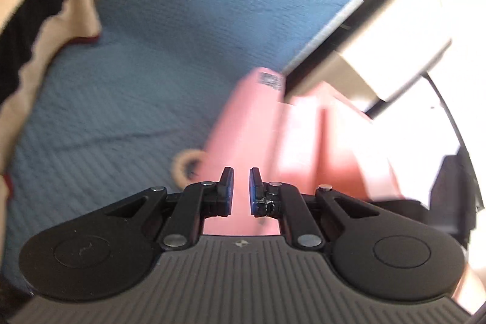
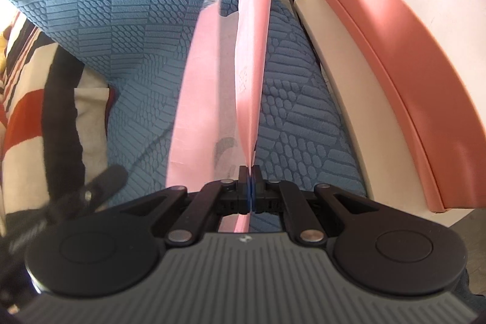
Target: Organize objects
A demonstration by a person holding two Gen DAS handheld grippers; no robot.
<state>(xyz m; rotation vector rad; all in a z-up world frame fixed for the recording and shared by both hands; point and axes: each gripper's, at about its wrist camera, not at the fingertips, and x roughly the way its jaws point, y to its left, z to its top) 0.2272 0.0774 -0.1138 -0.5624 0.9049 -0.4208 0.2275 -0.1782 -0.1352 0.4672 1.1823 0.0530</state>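
My right gripper [image 2: 250, 172] pinches the pink paper bag's [image 2: 252, 56] edge mid-frame, keeping it upright above the blue bedspread [image 2: 127, 5]; my left gripper [image 1: 241, 187] is nearly closed, empty.

Motion blur smears the pink bag [image 1: 252, 123] and its printed label [image 1: 270, 81] in the left wrist view; the striped blanket [image 1: 33, 5] runs off the left edge.
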